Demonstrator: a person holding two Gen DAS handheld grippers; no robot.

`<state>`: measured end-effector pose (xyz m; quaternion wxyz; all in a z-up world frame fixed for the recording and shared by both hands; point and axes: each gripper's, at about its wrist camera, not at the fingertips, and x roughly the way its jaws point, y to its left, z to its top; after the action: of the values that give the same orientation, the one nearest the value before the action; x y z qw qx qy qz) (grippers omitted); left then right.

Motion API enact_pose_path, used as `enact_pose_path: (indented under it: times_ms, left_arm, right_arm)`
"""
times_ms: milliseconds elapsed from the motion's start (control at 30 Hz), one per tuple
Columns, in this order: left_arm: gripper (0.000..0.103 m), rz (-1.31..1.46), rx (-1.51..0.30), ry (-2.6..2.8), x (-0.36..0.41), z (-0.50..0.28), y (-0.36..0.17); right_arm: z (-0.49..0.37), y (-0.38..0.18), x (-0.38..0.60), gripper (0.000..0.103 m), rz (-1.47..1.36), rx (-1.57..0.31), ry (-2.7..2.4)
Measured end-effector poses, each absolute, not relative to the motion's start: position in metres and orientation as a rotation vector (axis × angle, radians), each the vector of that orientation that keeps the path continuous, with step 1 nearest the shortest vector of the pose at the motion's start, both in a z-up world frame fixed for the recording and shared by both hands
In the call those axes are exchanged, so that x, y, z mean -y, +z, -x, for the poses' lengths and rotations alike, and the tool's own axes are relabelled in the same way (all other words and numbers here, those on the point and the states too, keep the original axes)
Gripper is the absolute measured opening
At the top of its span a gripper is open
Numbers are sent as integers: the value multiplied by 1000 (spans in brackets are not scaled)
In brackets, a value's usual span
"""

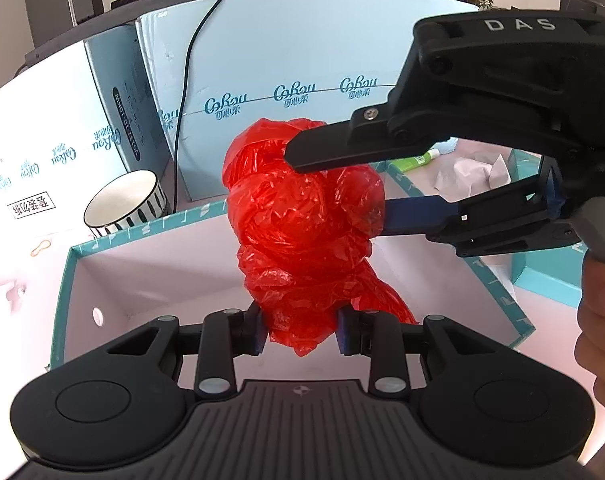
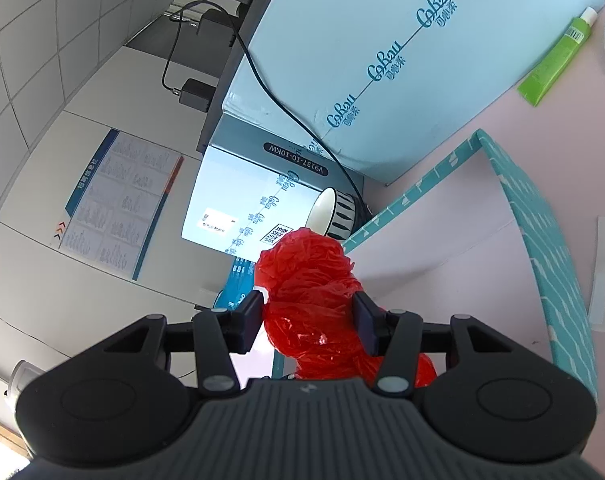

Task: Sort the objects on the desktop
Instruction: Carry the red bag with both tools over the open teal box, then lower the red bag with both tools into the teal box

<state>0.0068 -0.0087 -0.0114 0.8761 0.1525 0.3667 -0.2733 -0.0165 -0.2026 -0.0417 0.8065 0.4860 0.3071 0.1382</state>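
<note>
**Red bag pinched from both ends over the teal box**

Jaws on both grippers are clamped on the same crumpled red plastic bag (image 1: 302, 216). Left gripper (image 1: 302, 330) has the lower tail of it squeezed between its blue pads, and the right gripper (image 1: 336, 184) comes in from the right side and bites the fat upper part, one black finger across the front and a blue-padded one behind. From the right wrist view, the right gripper (image 2: 308, 320) has the bag (image 2: 306, 280) bunched tight between its pads.

So the bag hangs in the air, above the open teal box (image 1: 68, 280) with its white inside, not touching the bottom as far as I can see.

Just beyond the box there's a striped mug (image 1: 122, 206) lying on its side on the pink desk (image 1: 6, 272), next to pale blue cartons (image 1: 282, 52) with a black cable draped over them. A green tube (image 2: 554, 58) lies on the desk by the carton's far edge, near some crumpled tissue (image 1: 470, 172).
</note>
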Motion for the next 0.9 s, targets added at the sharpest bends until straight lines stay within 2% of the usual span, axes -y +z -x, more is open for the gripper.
enact_pose_path:
  times_ms: [900]
  left_arm:
    - [28, -323, -805, -571, 12, -16, -23]
  right_arm:
    - [8, -51, 204, 53, -1054, -705, 282]
